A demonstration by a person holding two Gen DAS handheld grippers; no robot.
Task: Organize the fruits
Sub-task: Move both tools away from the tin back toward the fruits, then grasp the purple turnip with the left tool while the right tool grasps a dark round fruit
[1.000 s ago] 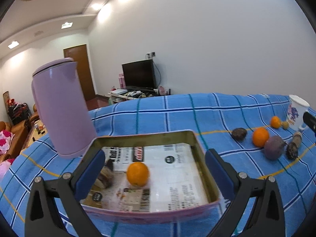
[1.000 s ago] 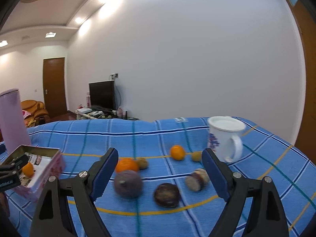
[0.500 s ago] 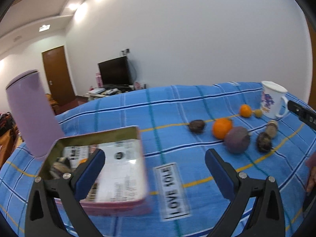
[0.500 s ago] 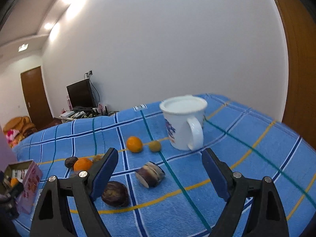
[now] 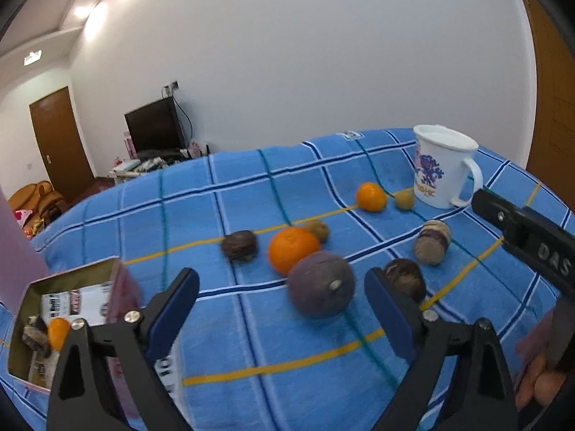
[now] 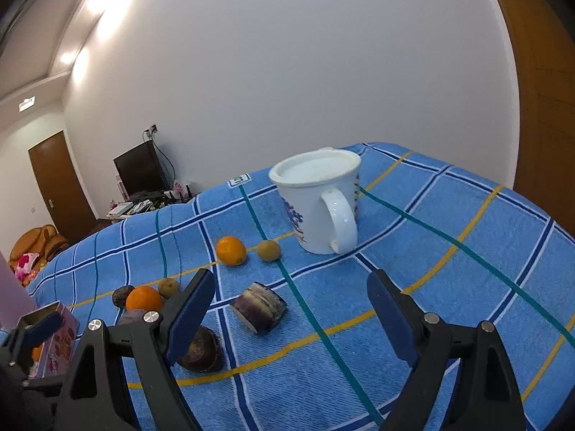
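My left gripper (image 5: 282, 309) is open and empty, just short of a round purple fruit (image 5: 321, 284). Behind the fruit lie a large orange (image 5: 291, 249), a dark wrinkled fruit (image 5: 239, 245) and another dark fruit (image 5: 405, 277). A cut purple cane piece (image 5: 431, 241) lies to the right. A small orange (image 5: 371, 197) and a small green fruit (image 5: 404, 199) lie farther back. The tin box (image 5: 77, 287) at the left holds an orange (image 5: 57, 331). My right gripper (image 6: 291, 314) is open and empty above the cloth, near the cane piece (image 6: 259, 306).
A white mug (image 6: 320, 199) stands behind the fruits on the blue checked cloth (image 6: 431, 269). A lilac jug (image 5: 16, 248) stands at the far left by the tin box. The right gripper's body (image 5: 528, 237) reaches in at the right of the left wrist view.
My left gripper has swung right from over the tin box to the loose fruits. My right gripper has turned right and moved forward toward the mug.
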